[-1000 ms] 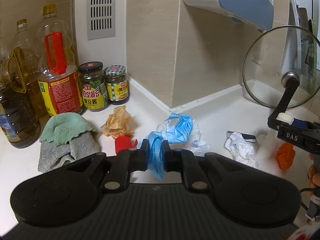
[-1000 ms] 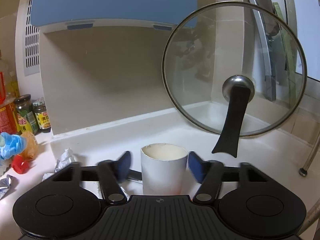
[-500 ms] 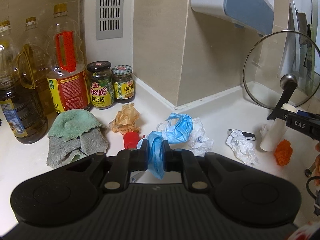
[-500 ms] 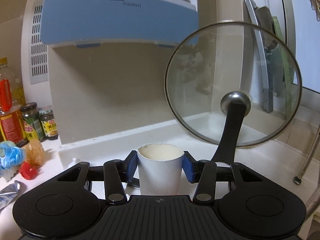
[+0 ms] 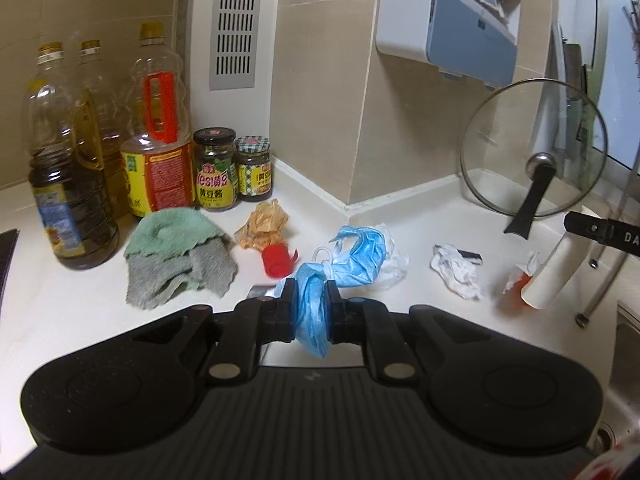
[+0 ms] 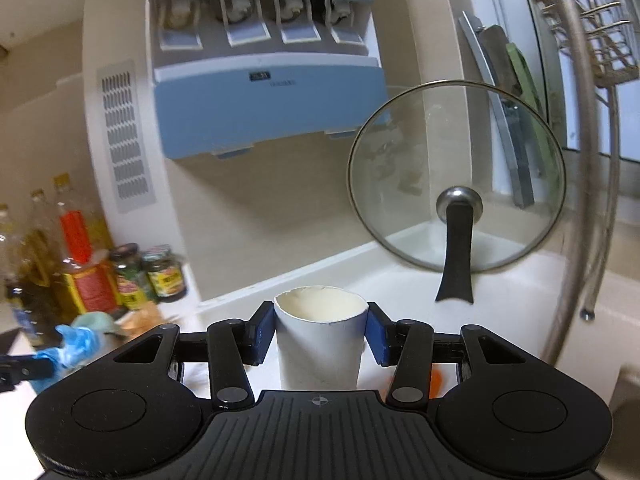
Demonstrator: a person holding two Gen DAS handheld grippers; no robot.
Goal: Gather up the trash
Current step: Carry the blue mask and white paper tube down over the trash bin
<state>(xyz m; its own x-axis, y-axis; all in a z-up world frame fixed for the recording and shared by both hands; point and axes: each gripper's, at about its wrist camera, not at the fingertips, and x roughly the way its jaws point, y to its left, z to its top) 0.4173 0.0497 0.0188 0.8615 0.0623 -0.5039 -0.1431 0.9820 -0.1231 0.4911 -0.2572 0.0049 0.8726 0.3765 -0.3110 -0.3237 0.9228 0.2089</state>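
Note:
My left gripper is shut on a crumpled blue face mask, held just above the white counter. A second blue mask lies beyond it with a white scrap. Around it lie a brown wrapper, a red cap, a crumpled tissue and an orange scrap. My right gripper is shut on a white paper cup, its blue pads pressing both sides. In the left wrist view that cup hangs tilted at the right edge.
Oil bottles and two jars stand at the back left, with a green-grey cloth in front. A glass lid leans in the right corner. A blue dispenser hangs on the wall. A sink edge and a metal rack lie right.
The right jaws shut on the paper cup and lifted it off the counter. Both grippers drew back and rose, so more of the wall shows. The left kept the blue mask.

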